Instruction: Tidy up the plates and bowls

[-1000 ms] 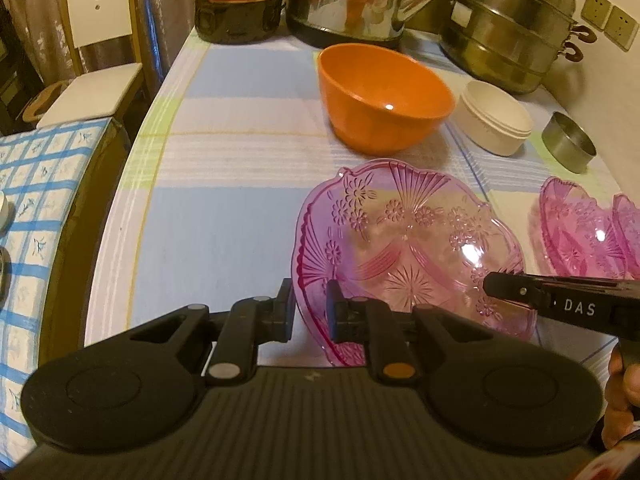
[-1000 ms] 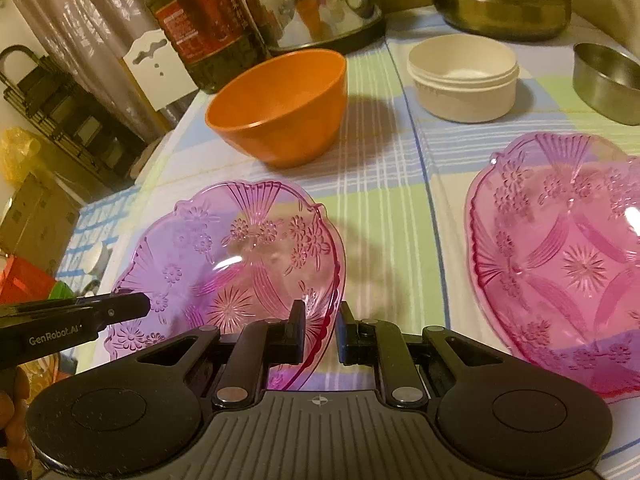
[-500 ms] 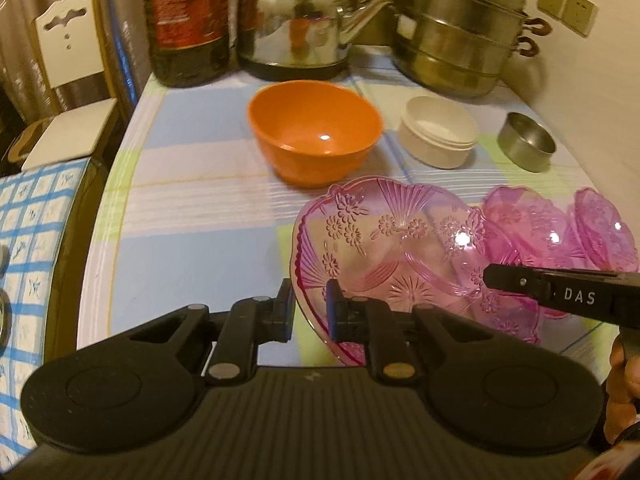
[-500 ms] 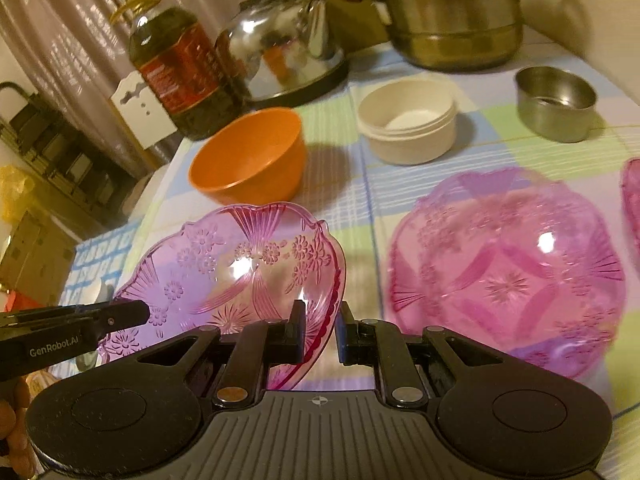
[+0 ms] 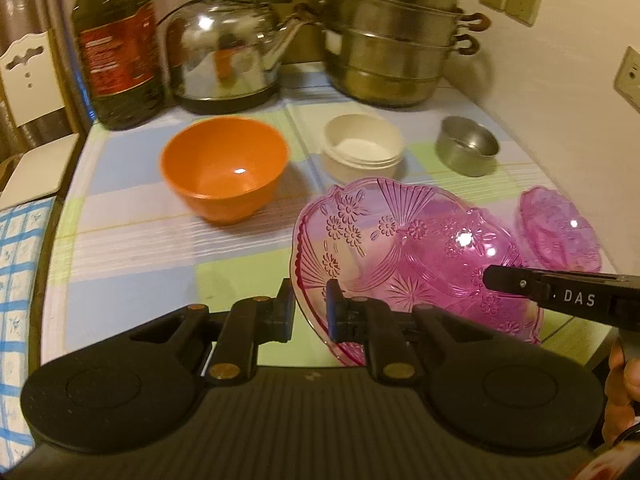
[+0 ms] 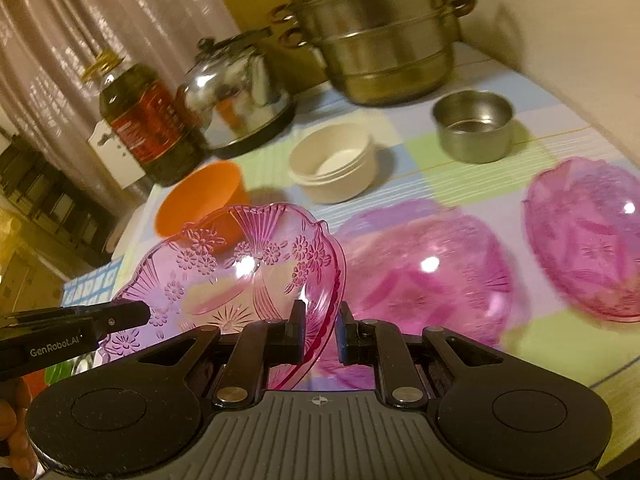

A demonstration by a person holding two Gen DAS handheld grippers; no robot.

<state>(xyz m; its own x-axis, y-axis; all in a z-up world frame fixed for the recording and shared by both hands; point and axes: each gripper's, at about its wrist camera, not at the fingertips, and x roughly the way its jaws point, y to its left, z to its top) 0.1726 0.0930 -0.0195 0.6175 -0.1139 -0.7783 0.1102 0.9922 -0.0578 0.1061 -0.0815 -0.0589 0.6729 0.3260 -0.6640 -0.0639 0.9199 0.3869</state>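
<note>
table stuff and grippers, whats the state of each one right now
held pink plate: lifted, tilted, gripped at both rims
left gripper: shut on held pink plate
right gripper: shut on held pink plate
orange bowl: upright, empty
white bowls: stacked
steel cup: upright
kettle: lid on

Cookware and oil at the back of the worktop

A steel kettle [image 5: 224, 52] stands between a big oil bottle [image 5: 116, 48] and a stacked steamer pot [image 5: 392, 44]; a white chair [image 5: 28, 76] sits beside the checked worktop [image 5: 132, 248].
</note>
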